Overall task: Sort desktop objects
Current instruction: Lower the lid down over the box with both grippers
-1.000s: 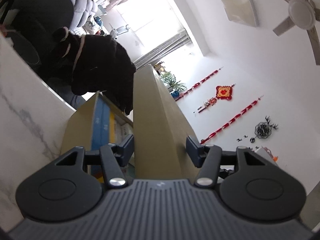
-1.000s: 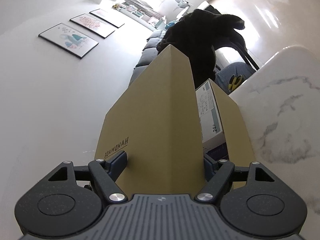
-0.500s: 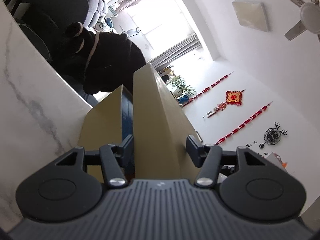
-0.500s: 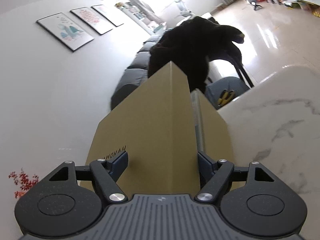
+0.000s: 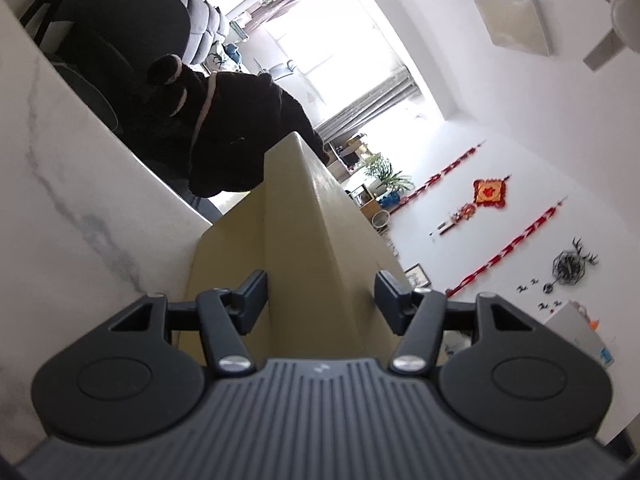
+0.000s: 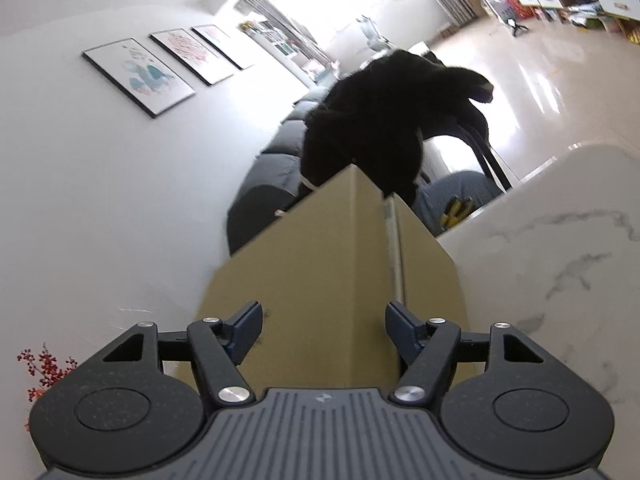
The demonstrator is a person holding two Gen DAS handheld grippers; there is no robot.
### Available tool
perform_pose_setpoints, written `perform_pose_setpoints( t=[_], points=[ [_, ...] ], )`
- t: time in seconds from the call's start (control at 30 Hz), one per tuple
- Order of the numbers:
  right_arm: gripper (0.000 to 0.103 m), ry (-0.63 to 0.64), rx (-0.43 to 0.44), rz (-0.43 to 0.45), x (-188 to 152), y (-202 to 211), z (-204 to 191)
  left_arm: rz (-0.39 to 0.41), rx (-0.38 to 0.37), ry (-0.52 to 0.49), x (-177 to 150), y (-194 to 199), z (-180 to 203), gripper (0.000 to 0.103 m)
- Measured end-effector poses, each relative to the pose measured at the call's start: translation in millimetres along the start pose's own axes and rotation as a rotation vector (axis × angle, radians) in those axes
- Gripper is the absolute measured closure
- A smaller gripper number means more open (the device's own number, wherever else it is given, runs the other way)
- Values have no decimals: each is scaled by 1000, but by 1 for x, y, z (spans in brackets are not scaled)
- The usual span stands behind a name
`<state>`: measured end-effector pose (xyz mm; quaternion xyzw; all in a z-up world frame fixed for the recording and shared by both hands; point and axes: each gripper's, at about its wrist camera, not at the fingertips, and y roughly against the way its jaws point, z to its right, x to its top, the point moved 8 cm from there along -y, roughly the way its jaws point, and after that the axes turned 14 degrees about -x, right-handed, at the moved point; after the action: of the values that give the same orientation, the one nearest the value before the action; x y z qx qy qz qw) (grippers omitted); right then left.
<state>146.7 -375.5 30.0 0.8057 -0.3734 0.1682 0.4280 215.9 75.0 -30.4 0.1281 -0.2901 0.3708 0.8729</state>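
Note:
A tan cardboard box lid (image 5: 344, 248) sits down over its tan base (image 5: 224, 264) on the white marble table (image 5: 80, 184). My left gripper (image 5: 320, 300) grips one end of the lid; its jaws are opening slightly, and both pads still lie against the lid. From the other end, my right gripper (image 6: 324, 320) holds the same lid (image 6: 304, 280) over the base (image 6: 428, 276); its jaws are closing on the lid. Only a thin seam shows between lid and base. The box's contents are hidden.
Both views are rolled sideways. A person in black (image 5: 240, 120) stands just beyond the table's far edge, also seen as the person (image 6: 380, 128) behind the box. A dark chair (image 5: 80, 40) and a grey sofa (image 6: 272, 172) lie behind. Marble table (image 6: 560, 260) stretches beside the box.
The lid has come down onto the base, so the blue and white items inside are now covered. The right jaws have narrowed on the lid.

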Motion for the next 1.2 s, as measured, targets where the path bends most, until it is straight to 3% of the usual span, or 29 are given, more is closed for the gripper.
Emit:
perform_pose_setpoints(
  t=[0.43,0.77,0.9,1.03,1.2],
  points=[
    [31,25,-26,47,-3,12,-1,-92,111,-251,6,-5,25,44],
    [34,20,-65,47,-8,11,14,-79,90,-162,7,-2,9,44],
    [37,-26,-18,43,-10,16,23,-83,62,-109,5,1,2,49],
    [47,-13,-16,56,-12,18,24,-82,34,-87,4,2,0,53],
    [47,1,-26,58,-18,22,22,-79,22,-86,0,5,5,56]
  ],
)
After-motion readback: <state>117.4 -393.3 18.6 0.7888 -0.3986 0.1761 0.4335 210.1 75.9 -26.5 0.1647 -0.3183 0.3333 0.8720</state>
